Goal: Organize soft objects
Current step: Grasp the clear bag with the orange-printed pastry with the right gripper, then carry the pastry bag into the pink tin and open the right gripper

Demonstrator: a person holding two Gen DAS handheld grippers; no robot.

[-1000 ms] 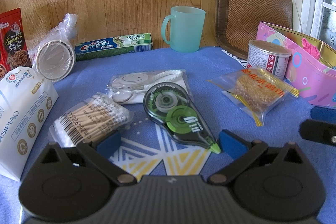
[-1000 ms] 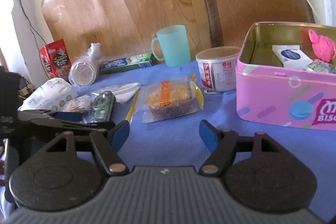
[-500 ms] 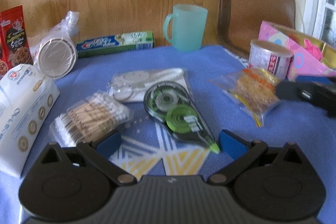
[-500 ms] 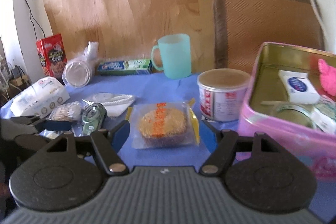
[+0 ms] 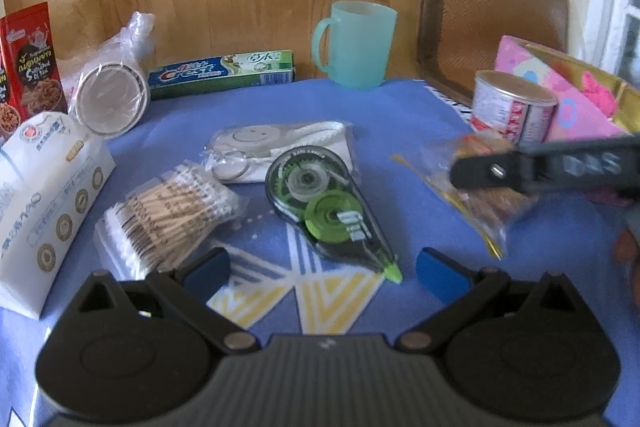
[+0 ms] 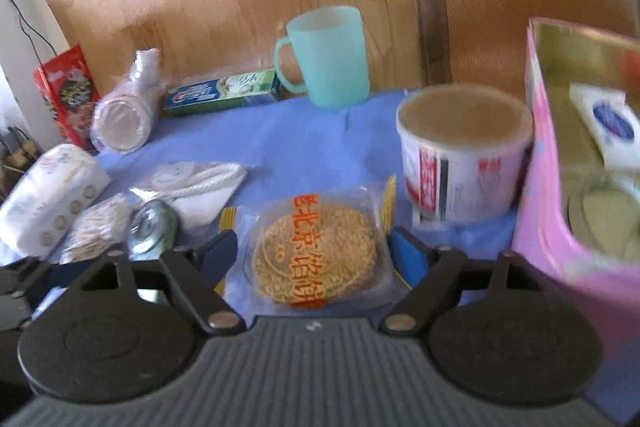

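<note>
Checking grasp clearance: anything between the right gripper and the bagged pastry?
Nothing visible. The right gripper is open, fingers on either side of the bagged pastry. The white tub stands beyond it, beside the pink tin.

Black hand-held gripper [image 5: 322, 269], blue fingertips [image 5: 438, 273]

A green-and-white toothpaste box [image 5: 222, 73] against the wooden wall bears the brand "Crest" in red and blue lettering, with Chinese characters beside it too small to make out. Orange Chinese print, reading 老北京 at its clearest, crosses the clear wrapper of a round cake [image 6: 316, 247], while the red snack box [image 5: 30, 61], white tissue pack [image 5: 48, 203] and white tub [image 6: 464, 163] carry print that cannot be read.
</note>
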